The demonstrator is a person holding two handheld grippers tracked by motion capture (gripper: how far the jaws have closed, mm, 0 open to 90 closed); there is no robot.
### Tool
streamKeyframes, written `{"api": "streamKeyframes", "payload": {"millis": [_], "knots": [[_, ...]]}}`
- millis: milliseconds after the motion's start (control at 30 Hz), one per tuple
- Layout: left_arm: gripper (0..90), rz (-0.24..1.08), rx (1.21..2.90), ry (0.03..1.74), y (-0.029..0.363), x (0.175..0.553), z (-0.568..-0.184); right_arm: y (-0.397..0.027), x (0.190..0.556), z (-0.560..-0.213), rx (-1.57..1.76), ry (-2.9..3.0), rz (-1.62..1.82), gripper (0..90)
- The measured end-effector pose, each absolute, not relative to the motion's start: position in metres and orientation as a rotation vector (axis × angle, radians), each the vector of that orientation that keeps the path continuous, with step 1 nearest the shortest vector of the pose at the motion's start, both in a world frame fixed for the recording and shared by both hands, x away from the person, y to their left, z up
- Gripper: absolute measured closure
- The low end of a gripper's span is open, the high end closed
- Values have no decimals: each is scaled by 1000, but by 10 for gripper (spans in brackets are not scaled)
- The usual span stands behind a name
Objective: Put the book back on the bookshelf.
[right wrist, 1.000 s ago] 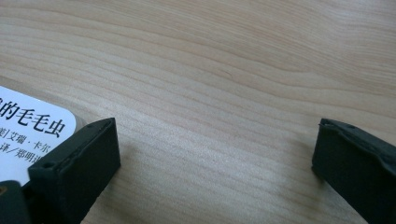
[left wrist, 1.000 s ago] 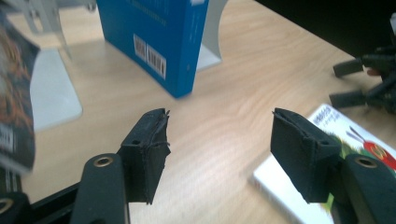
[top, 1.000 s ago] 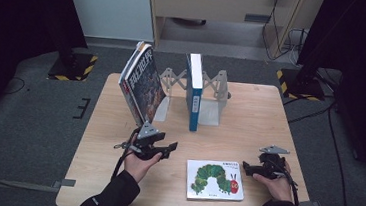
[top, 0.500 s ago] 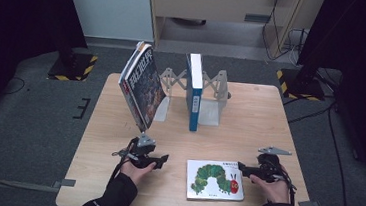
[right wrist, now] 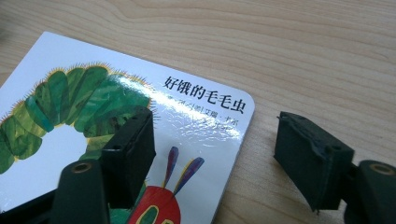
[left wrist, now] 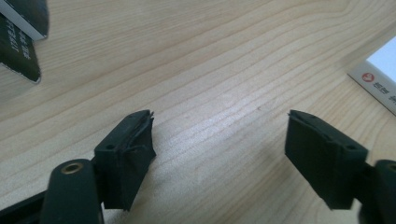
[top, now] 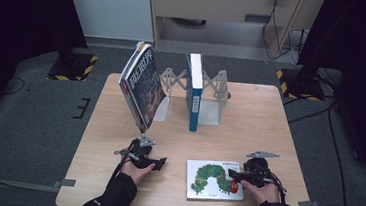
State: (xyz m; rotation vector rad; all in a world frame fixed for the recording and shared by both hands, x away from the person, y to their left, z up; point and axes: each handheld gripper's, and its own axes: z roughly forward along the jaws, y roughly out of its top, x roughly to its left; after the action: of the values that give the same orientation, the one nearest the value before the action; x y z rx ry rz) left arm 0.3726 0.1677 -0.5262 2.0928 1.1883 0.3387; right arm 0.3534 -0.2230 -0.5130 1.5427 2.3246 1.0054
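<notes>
A picture book with a green caterpillar on its white cover (top: 212,181) (right wrist: 107,107) lies flat near the table's front edge. My right gripper (top: 233,175) (right wrist: 215,123) straddles its right edge, one jaw over the cover and the other over bare wood. Its jaws have just been closing, and the pads do not press on the book. My left gripper (top: 158,162) (left wrist: 219,126) hovers low over bare wood left of the book. Its jaws have just been opening, with nothing between them. The book's corner (left wrist: 380,77) shows to its right.
A dark book (top: 142,87) (left wrist: 21,37) leans tilted at the back left of the wooden table (top: 270,120). A blue book (top: 193,91) stands upright in a grey folding bookend rack (top: 217,93). Dark floor surrounds the table.
My left hand has sunk toward the tabletop and come nearer the front edge. My right gripper has slid left over the caterpillar book's right edge, and its jaws have narrowed.
</notes>
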Motion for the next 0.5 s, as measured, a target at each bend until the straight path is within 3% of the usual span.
{"api": "streamKeyframes", "payload": {"millis": [133,300,500], "knots": [[200,368,2101,1160,167,370,-528,-225,354,-514,1550,2334,1020,362],[105,433,2123,1075,162,366,-536,-223,351,-513,1566,2349,1021,424],[55,442,2154,1071,160,366,-537,-222,349,-513,1568,2359,1032,439]]}}
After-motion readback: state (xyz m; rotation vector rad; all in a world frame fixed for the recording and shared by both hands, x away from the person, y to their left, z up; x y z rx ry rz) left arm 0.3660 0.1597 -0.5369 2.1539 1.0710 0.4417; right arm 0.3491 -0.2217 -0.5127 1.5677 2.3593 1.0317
